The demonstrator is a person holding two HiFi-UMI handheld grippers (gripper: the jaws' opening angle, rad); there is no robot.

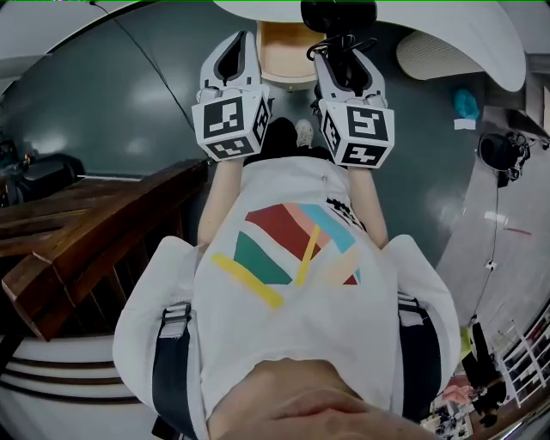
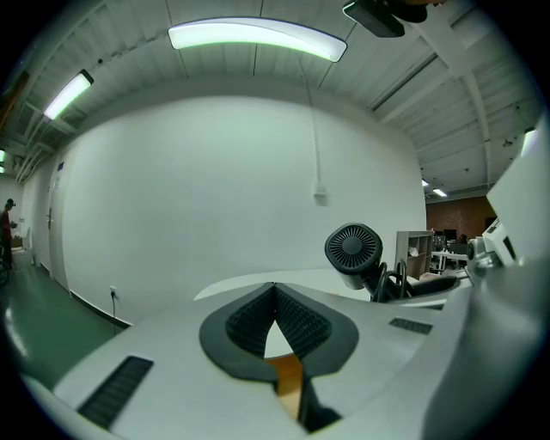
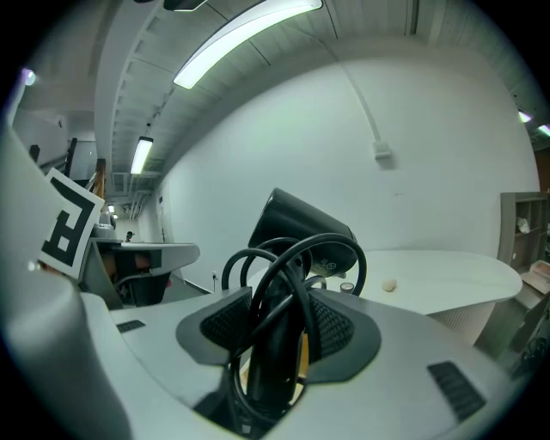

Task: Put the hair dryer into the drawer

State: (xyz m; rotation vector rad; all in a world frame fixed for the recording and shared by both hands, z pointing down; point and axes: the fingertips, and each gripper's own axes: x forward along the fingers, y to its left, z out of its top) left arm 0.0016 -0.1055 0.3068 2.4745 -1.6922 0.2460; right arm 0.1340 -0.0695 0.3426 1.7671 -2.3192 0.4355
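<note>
Now gripping the hair dryer [image 3: 302, 225] by its handle in the right gripper [image 3: 279, 322], with jaws clamped wide around it and the cord looped over the pads, probably so the lead cannot trail. Holding it raised beside the open drawer [image 1: 284, 53], under the white table [image 1: 447, 26], not yet inside. Holding the left gripper [image 2: 275, 318] alongside, pads pressed together on nothing, likely free for pushing the drawer front
</note>
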